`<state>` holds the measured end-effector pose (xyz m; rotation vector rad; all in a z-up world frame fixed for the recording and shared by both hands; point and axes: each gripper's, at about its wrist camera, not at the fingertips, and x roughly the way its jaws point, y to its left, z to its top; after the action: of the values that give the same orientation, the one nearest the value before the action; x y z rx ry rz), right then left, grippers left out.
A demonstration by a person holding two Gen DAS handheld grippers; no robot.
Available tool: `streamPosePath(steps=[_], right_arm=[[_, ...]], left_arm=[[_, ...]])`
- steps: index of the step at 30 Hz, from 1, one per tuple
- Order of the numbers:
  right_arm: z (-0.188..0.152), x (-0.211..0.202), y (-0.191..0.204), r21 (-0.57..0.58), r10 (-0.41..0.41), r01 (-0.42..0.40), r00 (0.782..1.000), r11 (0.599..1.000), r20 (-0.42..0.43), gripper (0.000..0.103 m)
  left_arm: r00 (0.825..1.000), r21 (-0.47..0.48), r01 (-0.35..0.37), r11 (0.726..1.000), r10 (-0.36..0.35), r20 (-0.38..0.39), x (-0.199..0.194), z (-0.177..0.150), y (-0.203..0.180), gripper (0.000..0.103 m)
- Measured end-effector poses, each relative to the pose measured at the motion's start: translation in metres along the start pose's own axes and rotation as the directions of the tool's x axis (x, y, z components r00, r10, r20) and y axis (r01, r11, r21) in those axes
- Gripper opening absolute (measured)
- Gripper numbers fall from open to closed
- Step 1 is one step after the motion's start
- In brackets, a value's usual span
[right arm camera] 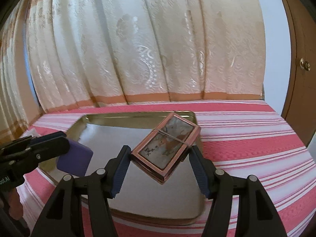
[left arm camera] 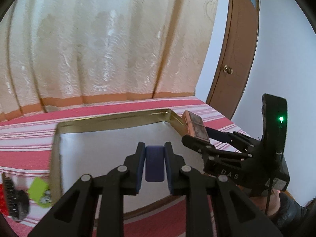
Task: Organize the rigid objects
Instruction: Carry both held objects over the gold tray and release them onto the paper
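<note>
Left claw (left arm camera: 154,163): closed on a small purple block (left arm camera: 154,163), pinched between its two blue-padded fingers and held above the near part of the metal tray (left arm camera: 110,136). From the right wrist view the same block (right arm camera: 76,157) hangs over the tray's near left corner.

Right claw (right arm camera: 160,169): gripping a copper-framed lighter (right arm camera: 165,150), picture panel upward, body turned at a slant across the fingers. It is held above the right half of the tray (right arm camera: 138,203), near the far right corner. Seen from the left wrist view, the lighter (left arm camera: 194,127) sits just beside that corner's rim.

Metal tray: shallow, rectangular, silver floor, gold-toned rim, lying flat on the counter (right arm camera: 246,142), which is covered in a pink and white striped cloth.

Left of the tray, on the cloth: a lime-green item (left arm camera: 38,190) touching or nearly touching the rim, and a dark brush-like object (left arm camera: 14,199) beyond it; both blurred.

Behind the tray: cream patterned curtain (right arm camera: 148,49) with an orange hem.

Right of the curtain: brown door (left arm camera: 235,59) with a brass knob (left arm camera: 228,70).
</note>
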<state>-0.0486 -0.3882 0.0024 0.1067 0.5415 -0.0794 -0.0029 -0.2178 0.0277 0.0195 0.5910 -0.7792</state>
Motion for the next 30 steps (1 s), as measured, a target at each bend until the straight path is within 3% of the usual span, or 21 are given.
streamPosePath(steps=[8, 16, 18, 20, 22, 23, 25, 27, 30], right_arm=[[-0.005, 0.011, -0.02, -0.021, -0.012, 0.011, 0.998, 1.0, -0.062, 0.064], [-0.007, 0.014, -0.009, -0.087, -0.035, 0.029, 0.997, 0.996, -0.064, 0.065], [-0.007, 0.015, -0.011, -0.074, -0.022, 0.017, 0.998, 0.997, -0.066, 0.071], [-0.006, 0.015, -0.011, -0.051, -0.01, 0.006, 0.998, 0.999, -0.067, 0.076], [-0.004, 0.008, -0.014, -0.031, -0.005, 0.004, 0.999, 1.0, -0.036, 0.076], [-0.003, 0.003, -0.015, -0.021, -0.003, 0.003, 1.0, 1.0, -0.008, 0.077], [0.0, -0.008, -0.021, 0.01, -0.009, 0.008, 0.998, 1.0, 0.057, 0.086], [0.0, -0.015, -0.024, 0.021, -0.066, 0.064, 0.992, 0.998, 0.107, 0.087], [0.0, -0.014, -0.027, 0.024, -0.129, 0.127, 0.985, 0.992, 0.117, 0.087]], left_arm=[[0.999, 0.01, 0.019, 1.0, -0.018, -0.045, 0.035, -0.006, -0.017, 0.018], [0.999, 0.031, -0.009, 0.999, 0.01, -0.051, 0.043, -0.013, -0.017, 0.018], [0.999, 0.037, -0.025, 0.999, 0.027, -0.047, 0.045, -0.016, -0.016, 0.019], [0.998, 0.045, -0.027, 0.999, 0.03, -0.059, 0.045, -0.018, -0.019, 0.032], [0.998, 0.046, -0.052, 0.998, 0.053, -0.038, 0.04, -0.019, -0.02, 0.06], [0.997, 0.051, -0.082, 0.995, 0.082, -0.009, 0.035, -0.018, -0.02, 0.068], [0.99, 0.054, -0.129, 0.99, 0.126, 0.058, 0.023, -0.017, -0.019, 0.094], [0.979, 0.037, -0.165, 0.986, 0.159, 0.128, 0.01, -0.016, -0.016, 0.103], [0.975, 0.03, -0.178, 0.984, 0.172, 0.139, 0.006, -0.016, -0.011, 0.103]])
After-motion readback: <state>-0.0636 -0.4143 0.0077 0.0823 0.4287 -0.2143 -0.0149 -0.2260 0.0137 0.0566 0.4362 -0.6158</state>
